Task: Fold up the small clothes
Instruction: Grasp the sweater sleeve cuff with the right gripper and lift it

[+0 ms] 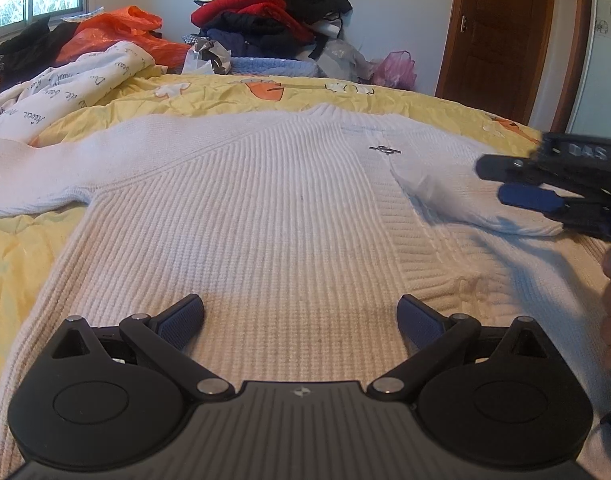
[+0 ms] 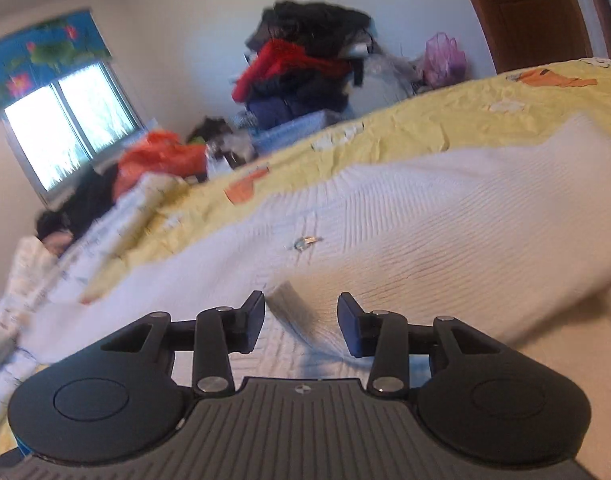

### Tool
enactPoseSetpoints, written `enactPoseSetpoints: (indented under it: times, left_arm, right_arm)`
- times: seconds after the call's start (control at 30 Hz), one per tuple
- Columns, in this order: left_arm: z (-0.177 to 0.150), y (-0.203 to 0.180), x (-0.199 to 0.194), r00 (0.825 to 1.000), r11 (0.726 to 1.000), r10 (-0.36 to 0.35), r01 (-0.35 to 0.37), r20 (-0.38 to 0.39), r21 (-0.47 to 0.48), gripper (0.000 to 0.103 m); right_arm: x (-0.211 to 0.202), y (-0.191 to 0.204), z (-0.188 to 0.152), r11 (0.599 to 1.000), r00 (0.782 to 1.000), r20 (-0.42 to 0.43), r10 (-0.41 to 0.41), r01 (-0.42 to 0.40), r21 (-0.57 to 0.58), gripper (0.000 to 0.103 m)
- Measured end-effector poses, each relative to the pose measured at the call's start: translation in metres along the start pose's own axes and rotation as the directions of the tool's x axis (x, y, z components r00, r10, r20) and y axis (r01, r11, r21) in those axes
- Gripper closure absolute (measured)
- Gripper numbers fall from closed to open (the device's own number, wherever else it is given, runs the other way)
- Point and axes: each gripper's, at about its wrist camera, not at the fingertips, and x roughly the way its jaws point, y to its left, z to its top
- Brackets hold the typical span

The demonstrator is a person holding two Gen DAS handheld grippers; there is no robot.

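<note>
Left gripper [image 1: 301, 320] wide, empty, low over sweater [image 1: 265, 208] on bed [image 1: 233, 96] | right gripper [image 2: 301, 320] part-open, empty; sleeve [image 1: 445, 196] lies folded inward, probably just released

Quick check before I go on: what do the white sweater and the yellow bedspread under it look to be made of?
The white sweater looks like a soft rib knit, wool or acrylic, matte: raised parallel ribs run across it. A small shiny emblem on it looks metallic. The yellow bedspread looks like thin woven cloth, cotton or polyester, printed, with fine sharp creases and a slight sheen.
</note>
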Motion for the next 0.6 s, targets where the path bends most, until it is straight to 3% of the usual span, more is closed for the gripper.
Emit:
enactPoseSetpoints:
  times: [0.07,0.17,0.27,0.37,0.43,0.57,0.6]
  left_arm:
    - [-0.001,0.003,-0.001,1.000,1.000,-0.015,0.015,0.011,-0.020,0.000]
    - [-0.001,0.013,-0.006,0.997,0.994,-0.057,0.061,0.046,-0.090,0.000]
    - [0.013,0.016,-0.007,0.992,0.981,-0.109,0.118,0.063,-0.157,0.000]
    - [0.041,0.014,0.009,0.980,0.951,-0.198,0.197,0.020,-0.238,0.000]
    - [0.056,0.010,0.025,0.963,0.914,-0.271,0.255,-0.004,-0.317,0.000]
    - [0.074,-0.005,0.066,0.903,0.828,-0.425,0.361,-0.063,-0.429,0.000]
    - [0.076,-0.011,0.075,0.893,0.818,-0.443,0.366,-0.081,-0.443,0.005]
  right_arm:
    - [-0.020,-0.013,-0.007,1.000,1.000,0.015,0.004,-0.003,-0.015,0.056]
    - [-0.035,-0.030,-0.023,0.994,0.997,-0.013,-0.071,0.069,-0.082,0.053]
    - [-0.043,-0.059,-0.023,0.993,1.000,-0.010,-0.006,0.007,0.117,0.044]
    - [-0.040,-0.070,-0.024,0.981,0.999,0.005,0.040,-0.040,0.190,0.040]
    - [-0.038,-0.072,-0.025,0.977,0.997,0.012,0.070,-0.071,0.203,0.037]
    - [-0.042,-0.078,-0.027,0.962,0.992,0.028,0.123,-0.126,0.243,0.035]
    - [-0.043,-0.079,-0.027,0.960,0.991,0.029,0.130,-0.133,0.248,0.034]
